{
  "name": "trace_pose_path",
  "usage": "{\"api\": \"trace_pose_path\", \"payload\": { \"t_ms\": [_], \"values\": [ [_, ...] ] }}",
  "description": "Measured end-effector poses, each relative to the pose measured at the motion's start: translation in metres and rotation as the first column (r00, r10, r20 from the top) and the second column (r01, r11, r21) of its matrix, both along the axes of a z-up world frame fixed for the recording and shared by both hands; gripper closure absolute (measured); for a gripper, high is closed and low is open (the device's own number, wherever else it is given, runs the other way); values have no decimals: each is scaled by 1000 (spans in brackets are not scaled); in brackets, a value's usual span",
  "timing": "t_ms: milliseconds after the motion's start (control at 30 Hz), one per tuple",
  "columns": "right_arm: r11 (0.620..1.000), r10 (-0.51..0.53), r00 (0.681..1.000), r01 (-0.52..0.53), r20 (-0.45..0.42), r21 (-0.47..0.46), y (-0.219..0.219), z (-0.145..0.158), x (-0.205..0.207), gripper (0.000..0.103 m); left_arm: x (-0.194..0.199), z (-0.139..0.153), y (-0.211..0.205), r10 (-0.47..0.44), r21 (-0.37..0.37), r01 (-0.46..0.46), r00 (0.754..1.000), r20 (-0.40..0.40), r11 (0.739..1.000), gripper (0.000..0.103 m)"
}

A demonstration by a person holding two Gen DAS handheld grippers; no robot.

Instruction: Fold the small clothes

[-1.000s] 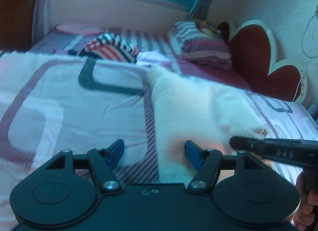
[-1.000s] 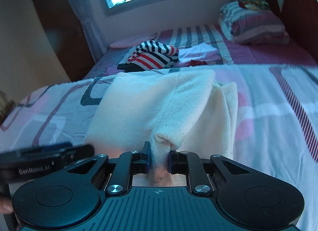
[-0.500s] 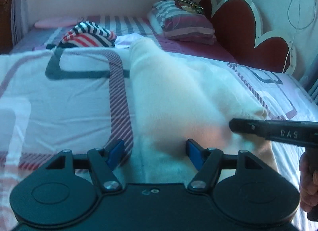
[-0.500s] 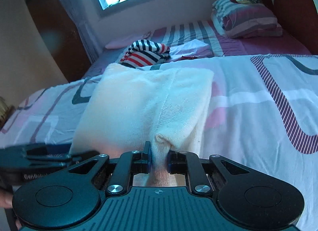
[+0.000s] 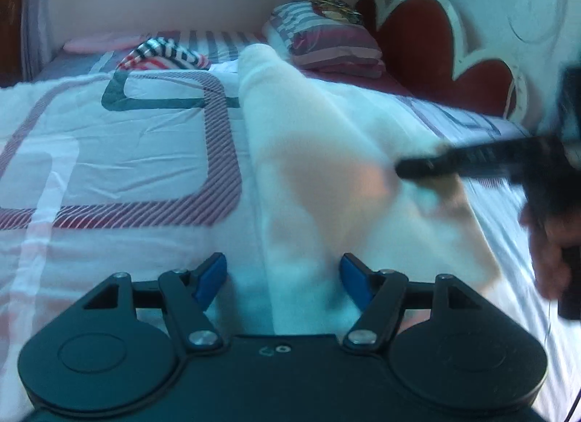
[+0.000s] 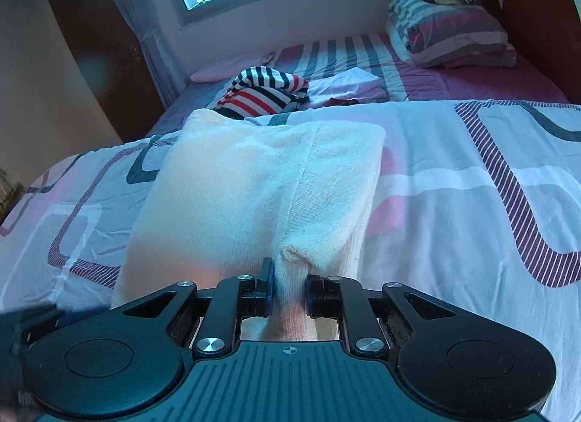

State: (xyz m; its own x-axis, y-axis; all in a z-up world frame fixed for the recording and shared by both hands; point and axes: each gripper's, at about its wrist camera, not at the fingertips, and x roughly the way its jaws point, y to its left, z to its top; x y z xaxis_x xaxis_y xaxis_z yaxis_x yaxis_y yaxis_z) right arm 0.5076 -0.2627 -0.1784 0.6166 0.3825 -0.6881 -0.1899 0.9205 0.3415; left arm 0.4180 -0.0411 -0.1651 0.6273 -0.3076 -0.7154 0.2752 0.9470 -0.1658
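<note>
Garment: one cream knit garment (image 6: pixel 254 186), soft and finely ribbed, lies folded in a rough rectangle on the bedspread (image 6: pixel 472 204), with a seam running down its top layer.
Bedspread: smooth white cotton printed with rounded-rectangle loops in hatched maroon, grey and pink.
Right gripper (image 6: pixel 288 295): jaws clenched on a bunched fold at the garment's near edge — the knit puckers up between the pads.
Left gripper (image 5: pixel 283 278): blue-padded jaws spread wide, straddling the garment's near left edge, gripping nothing.
Left view only: the right tool's black finger at the garment's far side, blurred, and the hand (image 5: pixel 548 247) holding it; a red heart-shaped headboard (image 5: pixel 435 40).
Right view only: the pinched fold, the knit's texture, a dark wooden wardrobe (image 6: pixel 90 40).
Count: two grippers, one striped red-white-black garment (image 6: pixel 265 95) — crumpled beyond the spread — and one striped pillow (image 6: pixel 450 37).
</note>
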Motion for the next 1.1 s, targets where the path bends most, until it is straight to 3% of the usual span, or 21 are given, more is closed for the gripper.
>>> {"api": "trace_pose_path", "payload": {
  "t_ms": [67, 133, 167, 267, 333, 367, 567, 633, 700, 867, 1033, 1100],
  "values": [
    [999, -9, 1000, 9, 13, 35, -4, 5, -3, 85, 1, 8, 5, 12, -14, -12, 1000, 13, 1000, 36],
    [997, -46, 997, 42, 57, 68, -13, 15, -10, 49, 11, 21, 15, 47, -47, -45, 997, 57, 998, 36],
    [995, -65, 994, 57, 91, 83, -20, 21, -12, 49, 20, 28, 19, 69, -61, -64, 995, 75, 996, 36],
    [987, -126, 984, 111, 130, 116, -35, 31, -4, 51, 56, 44, 24, 110, -77, -103, 989, 103, 992, 36],
    [990, -113, 981, 97, 160, 103, -35, 35, 8, 83, 83, 49, 20, 121, -59, -115, 986, 119, 992, 36],
    [992, -98, 982, 84, 160, 91, -32, 36, 15, 85, 94, 49, 17, 120, -50, -115, 986, 119, 992, 36],
    [1000, 19, 991, -17, 130, -20, -10, 16, 55, 86, 144, 18, 2, 88, 8, -89, 996, 30, 996, 33],
    [996, 19, 993, -8, 113, -91, -6, -3, 63, 86, 151, 8, 9, 119, -63, -121, 993, -25, 991, 28],
    [997, 2, 993, 8, 118, -82, -13, -11, 68, 86, 155, 3, 18, 138, -116, -145, 988, -69, 983, 25],
    [996, 14, 993, -4, 113, -91, -18, -17, 71, 86, 150, 5, 6, 115, -31, -116, 993, -18, 993, 24],
    [995, 2, 995, 8, 102, -95, -18, -15, 72, 85, 147, 14, 12, 125, -45, -126, 992, -23, 991, 25],
    [995, -21, 987, 37, 160, -94, -18, 5, 57, 85, 130, 29, 16, 121, -71, -119, 992, 24, 990, 26]
  ]
}}
